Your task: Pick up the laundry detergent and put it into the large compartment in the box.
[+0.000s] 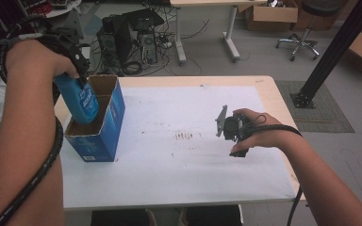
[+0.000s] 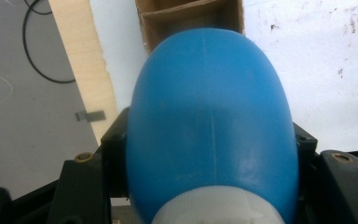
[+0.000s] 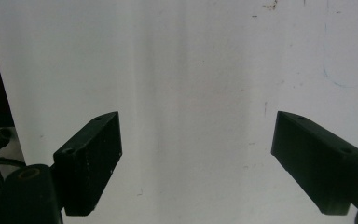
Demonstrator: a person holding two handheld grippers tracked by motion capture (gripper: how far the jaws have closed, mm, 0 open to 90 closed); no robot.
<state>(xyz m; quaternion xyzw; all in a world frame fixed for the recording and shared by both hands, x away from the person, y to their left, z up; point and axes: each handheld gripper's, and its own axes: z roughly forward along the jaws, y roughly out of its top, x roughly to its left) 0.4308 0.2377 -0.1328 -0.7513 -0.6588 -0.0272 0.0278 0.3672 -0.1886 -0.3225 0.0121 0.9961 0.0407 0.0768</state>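
Bottle's lower end is hidden inside the blue box [image 1: 104,123]; label text is too blurred to read. Left tongs [image 1: 78,70] are clamped on the blue bottle [image 1: 81,100] near its white cap end, 1 jaw on each side, bottle tilted into the box's open top at the table's [image 1: 264,89] left edge. Left forearm reaches in high, wrist bent down. Right tongs [image 3: 196,161] are spread wide, holding nothing, over the white sheet [image 1: 179,165], right hand [image 1: 252,132] low at the table's right side.

Your left claw [image 1: 79,75] grips a blue bottle [image 1: 81,100], its base sunk into the near compartment of the open blue box [image 1: 108,123] directly beneath. Your right claw [image 1: 227,126] hovers well apart over the white tabletop [image 1: 169,165], holding nothing.
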